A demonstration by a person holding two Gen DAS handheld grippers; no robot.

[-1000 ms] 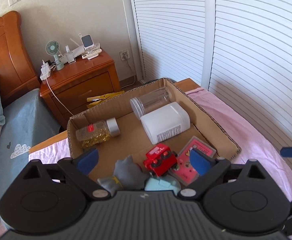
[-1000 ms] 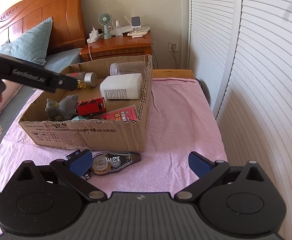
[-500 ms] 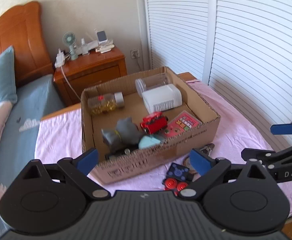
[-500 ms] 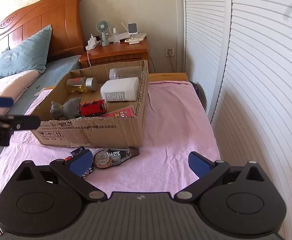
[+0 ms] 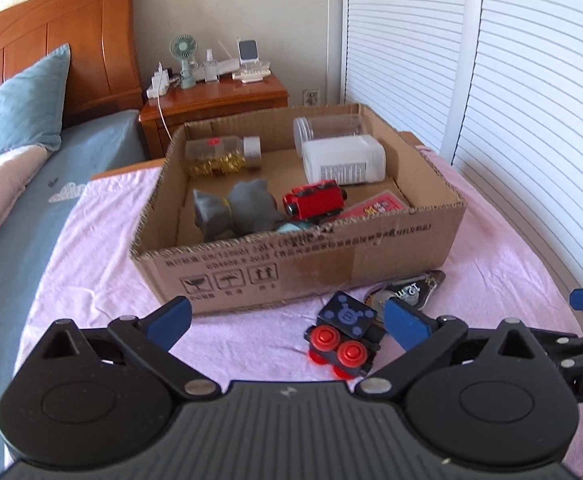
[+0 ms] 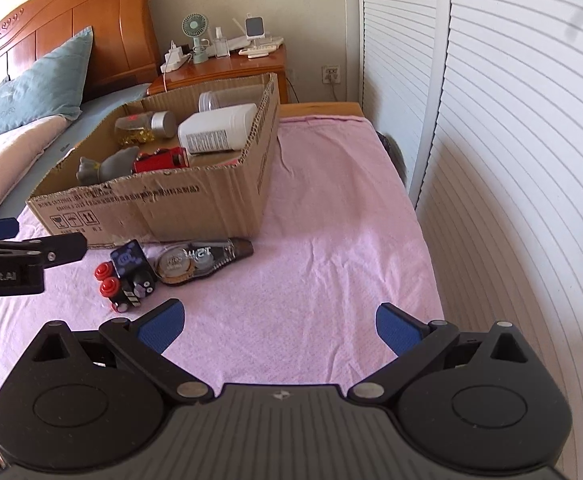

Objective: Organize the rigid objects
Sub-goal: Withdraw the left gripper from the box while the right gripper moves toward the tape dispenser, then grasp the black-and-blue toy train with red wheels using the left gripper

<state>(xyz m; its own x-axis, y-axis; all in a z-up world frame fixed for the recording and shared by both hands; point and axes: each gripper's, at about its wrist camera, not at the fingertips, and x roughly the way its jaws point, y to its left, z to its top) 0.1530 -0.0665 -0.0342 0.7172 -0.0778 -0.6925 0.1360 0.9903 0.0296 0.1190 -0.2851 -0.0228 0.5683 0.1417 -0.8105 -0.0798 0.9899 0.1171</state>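
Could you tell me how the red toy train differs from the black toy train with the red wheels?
The red toy train lies inside the cardboard box; the black toy train lies outside it on the pink cloth. The red one is upright, the black one tipped on its side. Both are small rigid toys.

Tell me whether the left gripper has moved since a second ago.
Yes. The left gripper has pulled back from over the box, whose near wall now shows, and hangs above the toy train on the pink cloth, its jaws opening, empty.
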